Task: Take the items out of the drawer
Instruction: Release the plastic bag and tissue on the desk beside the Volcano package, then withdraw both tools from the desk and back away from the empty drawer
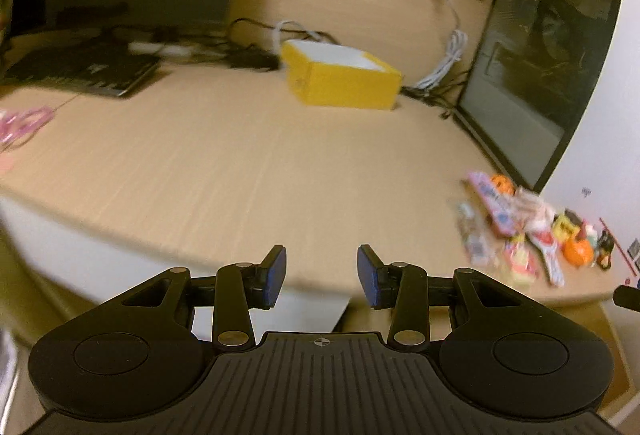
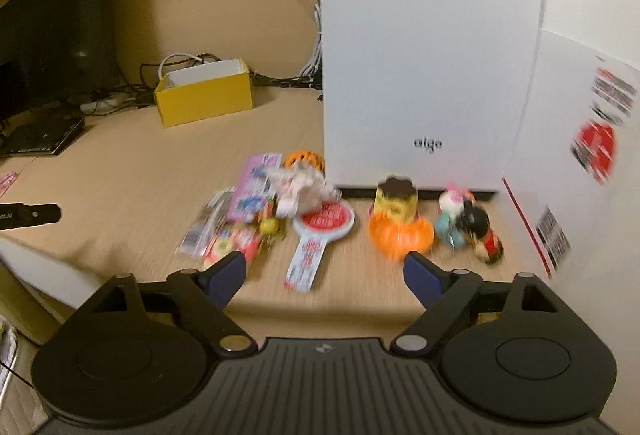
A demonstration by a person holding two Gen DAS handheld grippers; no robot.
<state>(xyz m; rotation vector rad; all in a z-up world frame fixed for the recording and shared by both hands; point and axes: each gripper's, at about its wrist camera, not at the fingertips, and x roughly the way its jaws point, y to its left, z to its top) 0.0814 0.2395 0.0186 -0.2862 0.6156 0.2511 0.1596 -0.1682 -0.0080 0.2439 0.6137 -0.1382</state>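
Several small toys and snack packets (image 2: 312,219) lie in a blurred pile on the wooden desk (image 2: 132,195), in front of a white computer case (image 2: 420,55). Among them are an orange pumpkin toy (image 2: 400,239), a red and white paddle (image 2: 320,231) and two small dolls (image 2: 468,223). My right gripper (image 2: 325,271) hangs open and empty just short of the desk's front edge, facing the pile. My left gripper (image 1: 321,267) is open and empty too, held at the desk edge with the same pile (image 1: 528,231) off to its right. No drawer shows clearly.
A yellow open box (image 1: 340,79) sits mid-desk near cables and a white plug lead (image 1: 452,47). A dark keyboard (image 1: 80,71) lies at the left under a monitor. The case's glass side (image 1: 540,63) stands at the right. A white panel (image 1: 160,275) runs under the desk edge.
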